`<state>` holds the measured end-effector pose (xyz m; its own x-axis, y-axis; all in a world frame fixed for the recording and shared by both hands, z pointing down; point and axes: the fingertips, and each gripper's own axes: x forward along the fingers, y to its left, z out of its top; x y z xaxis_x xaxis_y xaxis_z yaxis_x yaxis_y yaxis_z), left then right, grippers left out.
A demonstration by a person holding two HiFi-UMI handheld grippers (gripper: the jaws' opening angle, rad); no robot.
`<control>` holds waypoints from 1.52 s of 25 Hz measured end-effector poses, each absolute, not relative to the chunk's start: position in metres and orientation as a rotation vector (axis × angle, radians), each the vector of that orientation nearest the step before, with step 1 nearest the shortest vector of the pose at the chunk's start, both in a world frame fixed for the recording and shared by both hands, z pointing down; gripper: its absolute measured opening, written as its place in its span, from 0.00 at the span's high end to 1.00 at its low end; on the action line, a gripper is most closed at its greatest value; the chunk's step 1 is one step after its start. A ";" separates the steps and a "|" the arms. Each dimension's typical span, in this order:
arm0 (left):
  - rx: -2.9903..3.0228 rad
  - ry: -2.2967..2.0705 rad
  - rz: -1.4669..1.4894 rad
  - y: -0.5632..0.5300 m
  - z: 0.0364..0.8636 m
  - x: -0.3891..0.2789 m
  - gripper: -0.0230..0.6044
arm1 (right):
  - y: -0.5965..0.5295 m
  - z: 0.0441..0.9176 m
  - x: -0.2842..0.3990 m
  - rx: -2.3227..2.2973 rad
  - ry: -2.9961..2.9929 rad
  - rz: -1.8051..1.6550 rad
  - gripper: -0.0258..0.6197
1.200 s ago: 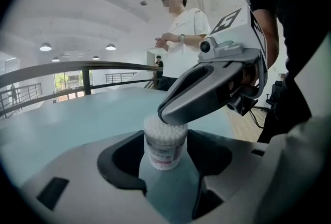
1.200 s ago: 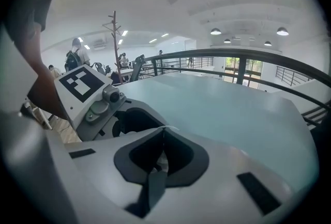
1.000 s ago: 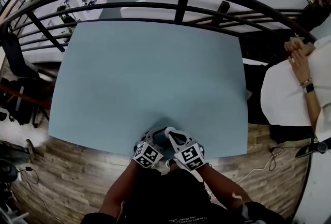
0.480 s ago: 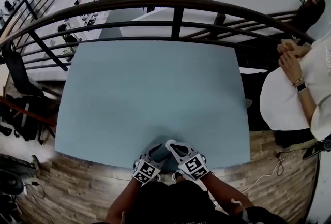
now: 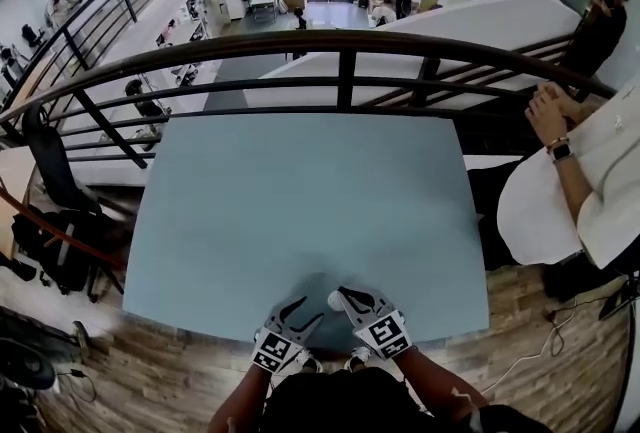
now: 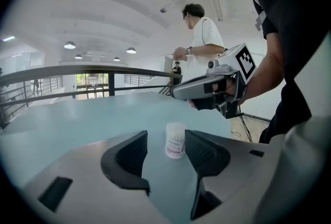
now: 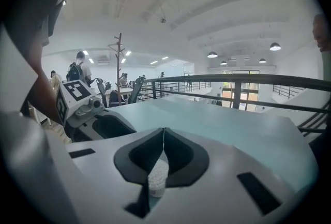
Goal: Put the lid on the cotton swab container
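Note:
The cotton swab container (image 6: 175,141), a small clear tub with a pink label and white swab heads at its top, stands on the blue table (image 5: 300,201) near the front edge. I cannot make out a lid on it or anywhere else. My left gripper (image 6: 166,136) is open and its jaws have just been closing. The container shows in their gap a little beyond the tips, untouched. My right gripper (image 7: 164,132) is shut with its tips together and hangs above the container (image 7: 157,179). In the head view the container (image 5: 334,301) sits just left of the right gripper (image 5: 346,295), with the left gripper (image 5: 305,313) beside it.
A dark metal railing (image 5: 340,51) runs along the table's far edge. A person in a white shirt (image 5: 560,191) stands at the table's right side. A black chair and bags (image 5: 50,221) are off the left edge. The table's front edge lies right under my grippers.
The two grippers were pressed close together around the container. They have come apart and risen, the left one drawing back to the left. The head view has tilted up.

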<state>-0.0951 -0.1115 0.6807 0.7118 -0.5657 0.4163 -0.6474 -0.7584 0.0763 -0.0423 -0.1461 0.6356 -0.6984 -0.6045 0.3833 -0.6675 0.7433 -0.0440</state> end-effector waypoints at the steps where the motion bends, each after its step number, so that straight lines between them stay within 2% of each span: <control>1: 2.715 -0.990 0.546 -0.115 0.673 -0.096 0.58 | -0.149 0.630 -0.042 0.993 -2.606 0.248 0.93; 5: 2.778 -1.050 0.500 -0.134 0.641 -0.093 0.65 | -0.159 0.611 -0.039 1.052 -2.617 0.199 0.93; 13: 2.766 -1.192 0.331 -0.168 0.594 -0.097 0.89 | -0.167 0.582 -0.035 1.167 -2.649 0.204 0.93; 16: 2.760 -1.217 0.270 -0.174 0.579 -0.099 0.94 | -0.169 0.569 -0.037 1.198 -2.677 0.188 0.93; 24: 2.769 -1.184 0.100 -0.181 0.541 -0.102 0.94 | -0.176 0.536 -0.029 1.289 -2.715 0.094 0.93; 38: 2.787 -1.212 0.096 -0.197 0.531 -0.098 0.94 | -0.190 0.521 -0.017 1.348 -2.701 0.022 0.93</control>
<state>-0.0985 -0.1967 0.5313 0.6810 -0.7257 0.0982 -0.7321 -0.6779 0.0675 -0.0167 -0.1904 0.5207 -0.5951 -0.7953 0.1159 -0.7970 0.6025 0.0418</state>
